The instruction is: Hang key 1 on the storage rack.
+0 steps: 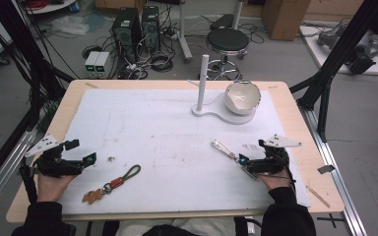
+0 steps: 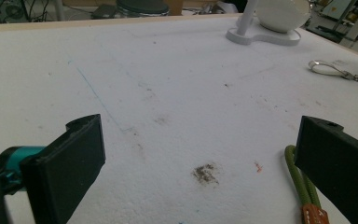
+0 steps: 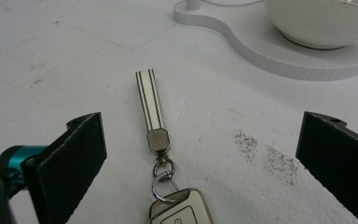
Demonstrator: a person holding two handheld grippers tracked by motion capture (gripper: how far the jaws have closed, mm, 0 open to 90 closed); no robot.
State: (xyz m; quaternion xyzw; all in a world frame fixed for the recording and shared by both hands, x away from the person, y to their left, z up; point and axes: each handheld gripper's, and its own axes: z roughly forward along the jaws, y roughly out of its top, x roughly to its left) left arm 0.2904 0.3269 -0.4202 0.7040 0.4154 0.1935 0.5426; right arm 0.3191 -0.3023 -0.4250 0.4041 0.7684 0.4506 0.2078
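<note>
A white key fob (image 1: pixel 241 161) with a striped white strap (image 1: pixel 221 147) lies on the white mat just in front of my right gripper (image 1: pixel 251 153). In the right gripper view the fob (image 3: pixel 179 212) and strap (image 3: pixel 149 100) lie between the wide-open jaws of my right gripper (image 3: pixel 204 135), untouched. A green cord keychain (image 1: pixel 123 179) with a brown tag lies near the front edge, to the right of my left gripper (image 1: pixel 81 151). My left gripper (image 2: pixel 200 140) stands open over bare mat, the green cord (image 2: pixel 298 177) beside its right jaw.
A white stand (image 1: pixel 216 112) with an upright post (image 1: pixel 203 81) and a white bowl (image 1: pixel 242 97) sits at the back right of the mat (image 1: pixel 152 123). A small dark speck (image 1: pixel 111 159) lies near the left gripper. Table edges are close behind both hands.
</note>
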